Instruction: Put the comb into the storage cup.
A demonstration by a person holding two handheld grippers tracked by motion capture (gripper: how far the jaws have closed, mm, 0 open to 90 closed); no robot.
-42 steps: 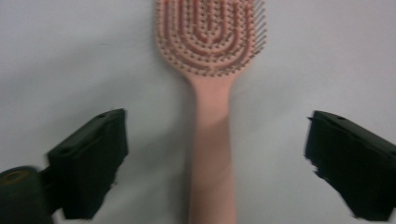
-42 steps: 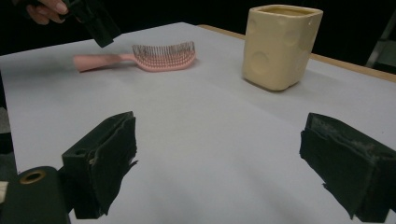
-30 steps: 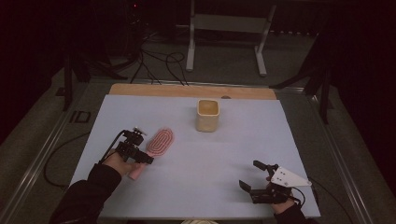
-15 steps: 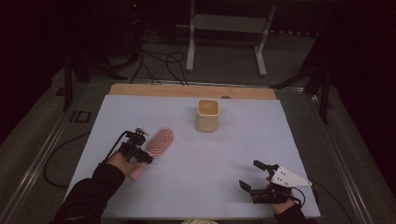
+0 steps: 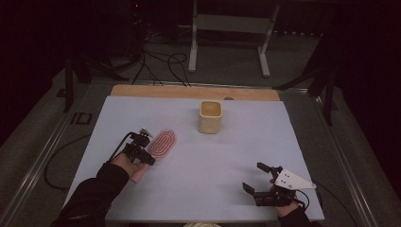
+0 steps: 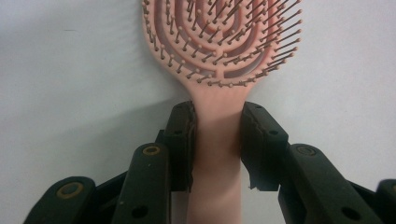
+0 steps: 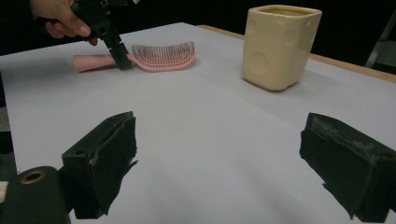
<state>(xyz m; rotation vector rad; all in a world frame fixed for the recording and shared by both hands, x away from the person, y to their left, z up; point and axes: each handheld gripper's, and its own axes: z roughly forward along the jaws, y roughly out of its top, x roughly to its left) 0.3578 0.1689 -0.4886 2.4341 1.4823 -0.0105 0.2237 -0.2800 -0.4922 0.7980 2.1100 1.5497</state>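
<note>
A pink hairbrush (image 5: 162, 144) lies bristles up on the left part of a pale table (image 5: 227, 156). The left claw (image 6: 217, 135) has just been closing, and its two black jaws now sit against either side of the brush's handle just below the head, gripping it. A cream cup (image 5: 210, 117) stands upright farther back near the middle, well apart from the brush. The right claw (image 5: 259, 179) rests near the front right corner, jaws spread wide with nothing between them.

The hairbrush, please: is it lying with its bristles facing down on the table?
No, the hairbrush lies on its back, bristles pointing up.
</note>
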